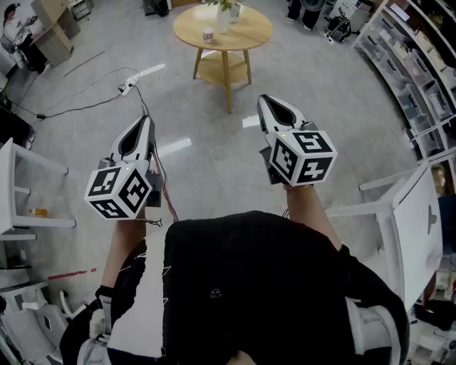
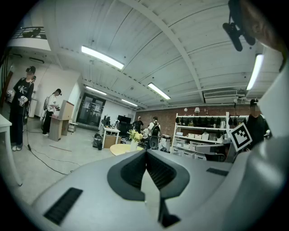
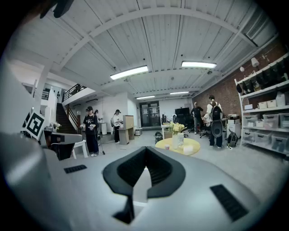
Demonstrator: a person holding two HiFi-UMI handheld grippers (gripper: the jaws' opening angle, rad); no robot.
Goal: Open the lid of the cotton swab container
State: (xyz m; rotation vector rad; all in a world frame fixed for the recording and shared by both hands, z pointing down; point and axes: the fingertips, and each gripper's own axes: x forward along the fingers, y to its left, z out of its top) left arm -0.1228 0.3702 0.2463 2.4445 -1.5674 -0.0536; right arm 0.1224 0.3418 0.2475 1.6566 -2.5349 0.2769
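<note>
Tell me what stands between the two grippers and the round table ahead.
Nothing visible does: only floor lies between the left gripper, the right gripper and the round table. Both grippers' jaws are shut. The swab container itself cannot be picked out.

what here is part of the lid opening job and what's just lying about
Job: left gripper, right gripper, both shut and empty; no swab container to be made out.
Lying about: round table, vase, cup, floor cable, shelves.
</note>
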